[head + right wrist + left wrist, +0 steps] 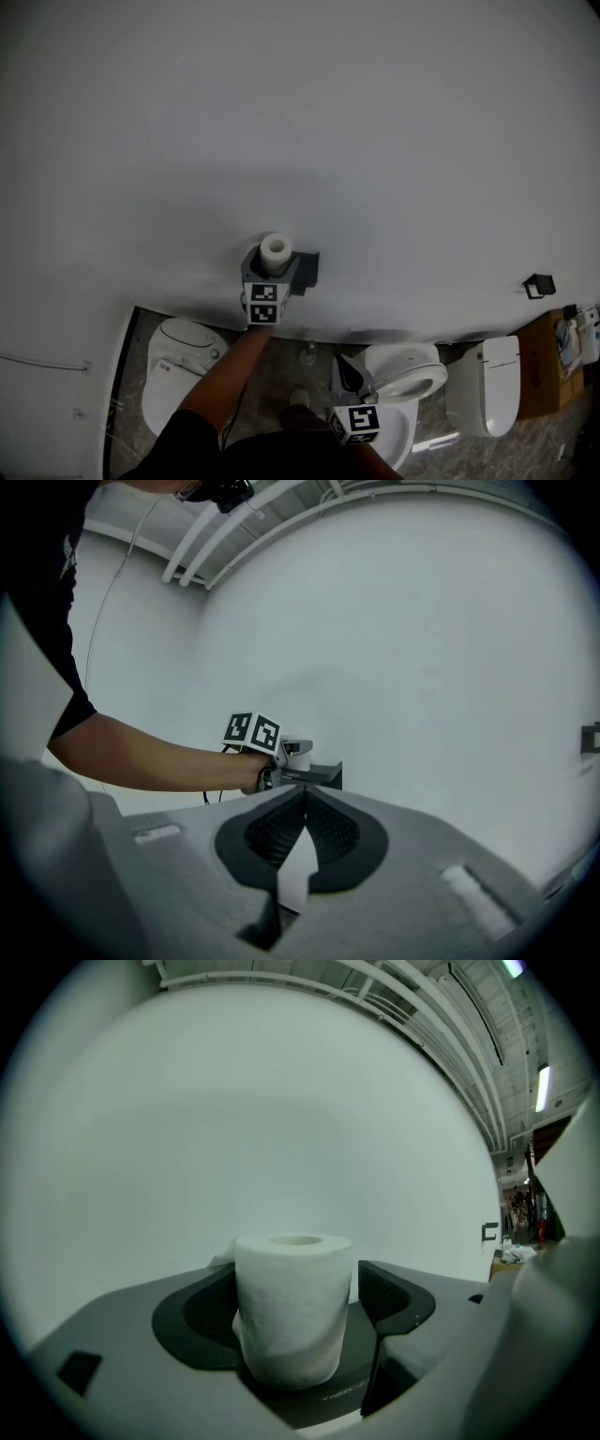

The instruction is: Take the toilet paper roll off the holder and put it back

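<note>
Nearest, at the lower centre of the head view, the right hand-held gripper [345,367] hangs idle, its jaws pressed together with nothing between them. Around it, along the bottom of the frame, three white toilets [183,370] stand on a tiled floor [281,375]. A bare forearm [225,375] reaches up from the lower left of centre to the left hand-held gripper [274,264], just below the middle of the frame. Its jaws are spread wide on either side of the toilet paper roll [276,251], which stands upright between them with its hollow core facing up. In the left gripper view a sliver of wall shows between the roll and the right-hand jaw, so the pads do not seem to be squeezing it. The dark holder [309,269] juts from the wall just right of the roll; whether the roll rests on it cannot be told. Behind everything a plain white wall [300,122] fills the upper frame, with a second small dark bracket [539,285] at the right edge. To handle the roll well, it likely pays to keep it centred between the pads, close only until the soft paper gives slightly, and move it straight along the holder's line so it neither snags nor tips.
</note>
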